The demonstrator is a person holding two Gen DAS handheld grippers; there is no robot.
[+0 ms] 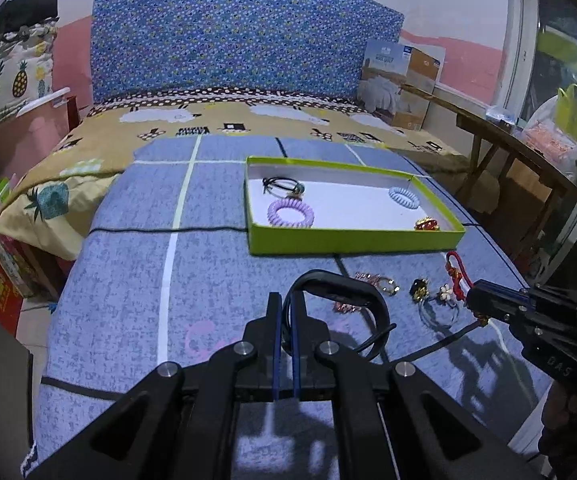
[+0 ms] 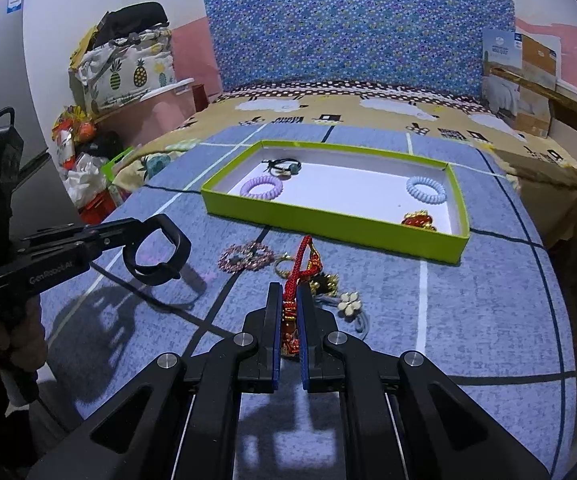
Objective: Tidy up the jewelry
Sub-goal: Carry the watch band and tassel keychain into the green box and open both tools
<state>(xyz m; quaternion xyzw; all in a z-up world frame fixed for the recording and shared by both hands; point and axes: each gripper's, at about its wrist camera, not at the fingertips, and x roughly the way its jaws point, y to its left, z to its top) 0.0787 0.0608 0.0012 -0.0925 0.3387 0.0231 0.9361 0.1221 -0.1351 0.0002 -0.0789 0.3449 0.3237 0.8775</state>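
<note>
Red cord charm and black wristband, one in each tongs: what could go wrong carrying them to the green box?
1. The red cord charm is pinched low in the right tongs; its loose loop could snag the gold pieces beneath.
2. The black wristband hangs from the left tongs by one edge and might slip.
3. Either could miss over the green box wall.

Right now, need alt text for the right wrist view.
The right claw is shut on a red knotted cord charm above a blue blanket. At left, the left claw holds a black band. Beyond lies a green tray of hair ties.
</note>
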